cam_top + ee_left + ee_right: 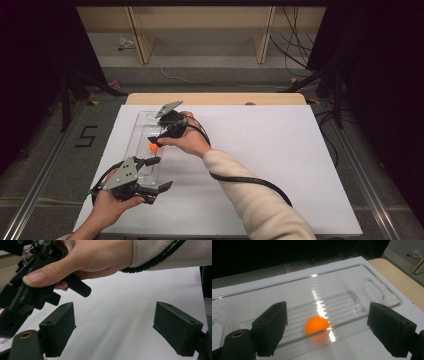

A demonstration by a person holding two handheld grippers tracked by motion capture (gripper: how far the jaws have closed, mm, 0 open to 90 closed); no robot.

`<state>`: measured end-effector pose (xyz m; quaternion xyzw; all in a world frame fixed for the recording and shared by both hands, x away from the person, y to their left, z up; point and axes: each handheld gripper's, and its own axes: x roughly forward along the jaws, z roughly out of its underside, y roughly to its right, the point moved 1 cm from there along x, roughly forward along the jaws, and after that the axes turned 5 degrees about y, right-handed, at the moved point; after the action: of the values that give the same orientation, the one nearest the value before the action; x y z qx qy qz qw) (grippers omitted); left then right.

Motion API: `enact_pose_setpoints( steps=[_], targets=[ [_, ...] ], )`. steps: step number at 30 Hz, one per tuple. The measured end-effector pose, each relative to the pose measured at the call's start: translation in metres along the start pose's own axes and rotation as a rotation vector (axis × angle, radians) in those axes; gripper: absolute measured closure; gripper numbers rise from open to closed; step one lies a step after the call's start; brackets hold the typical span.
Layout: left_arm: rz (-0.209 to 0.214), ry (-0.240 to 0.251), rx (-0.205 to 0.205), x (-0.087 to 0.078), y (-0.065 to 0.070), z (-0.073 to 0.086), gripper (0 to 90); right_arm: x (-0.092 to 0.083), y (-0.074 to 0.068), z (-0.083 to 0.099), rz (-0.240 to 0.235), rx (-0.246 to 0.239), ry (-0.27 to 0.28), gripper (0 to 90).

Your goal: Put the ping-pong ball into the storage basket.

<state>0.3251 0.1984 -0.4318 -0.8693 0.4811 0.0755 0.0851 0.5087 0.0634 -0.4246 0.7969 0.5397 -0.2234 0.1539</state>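
An orange ball (152, 147) (317, 326) lies on the ribbed floor of a clear plastic tray (141, 127) (374, 290) at the left of the white table. My right gripper (154, 142) (327, 327) hovers just over the ball, jaws wide apart, and the ball rests between and below them, untouched. My left gripper (159, 174) (113, 327) sits at the tray's near end, open, with only white sheet between its pads. In the left gripper view, the right hand (82, 257) and its gripper body (30, 290) show at upper left.
A white sheet (270, 155) covers the table, with a wooden edge (215, 98) at the back. A black cable (250, 181) trails along the right forearm. On the floor to the left is a "5" mark (86, 136); shelving and loose cables stand behind the table.
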Motion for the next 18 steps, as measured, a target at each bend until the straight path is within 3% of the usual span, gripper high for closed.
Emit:
enact_pose_setpoints(
  steps=[18],
  targets=[
    [-0.002,-0.001,0.002,0.0,0.0,0.0,17.0,-0.033,0.009,0.019,0.036,0.024,0.005,16.5]
  ],
)
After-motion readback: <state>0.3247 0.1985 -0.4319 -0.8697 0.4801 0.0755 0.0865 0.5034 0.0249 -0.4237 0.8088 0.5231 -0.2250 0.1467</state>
